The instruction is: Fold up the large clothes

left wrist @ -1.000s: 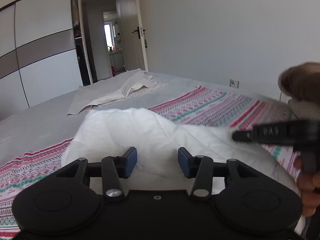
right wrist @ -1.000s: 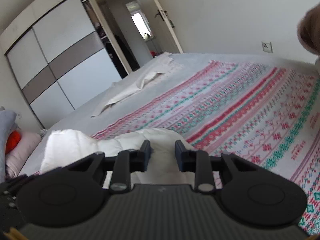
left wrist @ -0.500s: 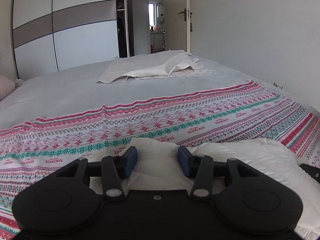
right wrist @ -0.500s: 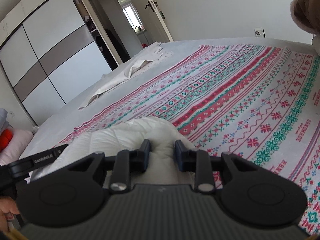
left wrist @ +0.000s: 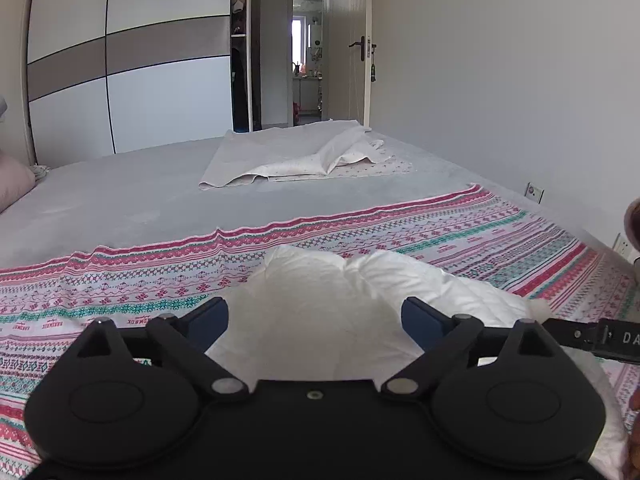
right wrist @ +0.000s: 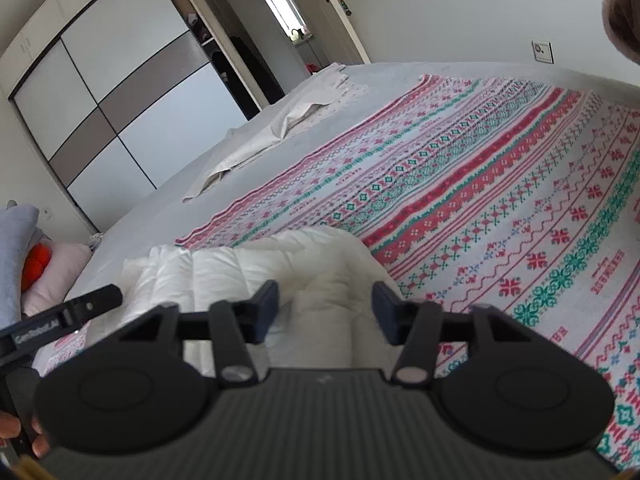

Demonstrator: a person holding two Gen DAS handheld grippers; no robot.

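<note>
Both claws opening since earlier | left claw (left wrist: 315, 318) wide, right claw (right wrist: 325, 307) half-spread | white garment (left wrist: 360, 304) released

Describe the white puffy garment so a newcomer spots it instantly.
Find the grey bed, then the pink-and-green patterned blanket across its near side. The white quilted garment lies bunched on that blanket's near edge: glossy, puffy and plain, unlike the flat speckled cream sheet by the door.

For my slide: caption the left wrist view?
Left gripper jaws opening over a white garment on a patterned blanket.
</note>
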